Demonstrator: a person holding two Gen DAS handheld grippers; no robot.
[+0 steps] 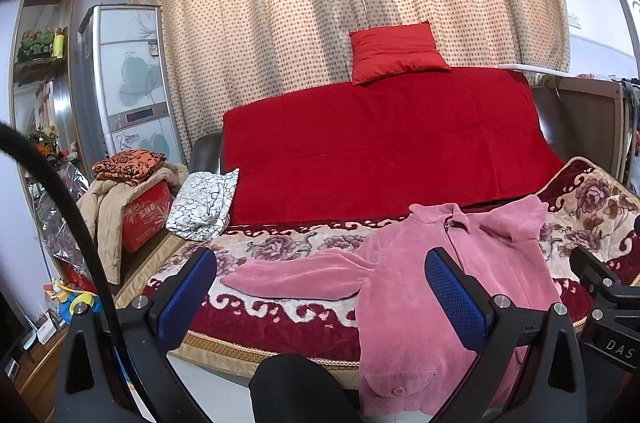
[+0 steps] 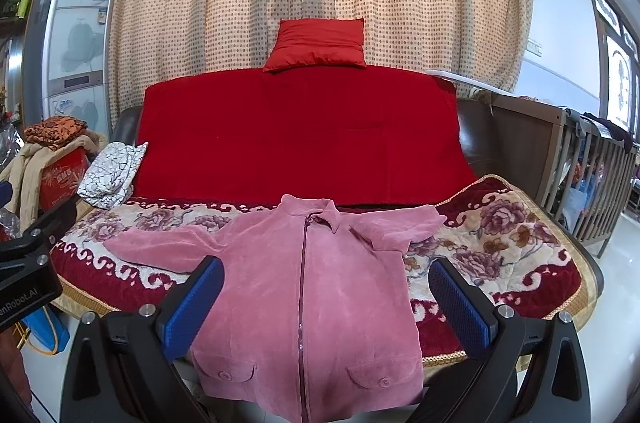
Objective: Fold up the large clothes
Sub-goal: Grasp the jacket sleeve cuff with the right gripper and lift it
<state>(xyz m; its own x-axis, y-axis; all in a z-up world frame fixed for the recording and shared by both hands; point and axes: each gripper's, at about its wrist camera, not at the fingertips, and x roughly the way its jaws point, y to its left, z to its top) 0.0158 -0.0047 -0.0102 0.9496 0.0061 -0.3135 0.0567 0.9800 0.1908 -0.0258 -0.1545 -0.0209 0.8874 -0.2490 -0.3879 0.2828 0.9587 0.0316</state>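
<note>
pink jacket (image 2: pixel 320 287) flat, hem overhanging sofa (image 2: pixel 520 263) edge | both grippers (image 2: pixel 326 297) agape

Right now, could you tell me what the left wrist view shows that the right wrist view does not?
Only the left wrist view shows the toys on the floor and the cabinet shelf. Only the right wrist view shows the pink jacket whole, zipped, both button pockets visible, plus the wooden crib rail and a door. Both show the jacket lying flat on the floral blanket, the red pillow, and each claw open, holding nothing.
</note>
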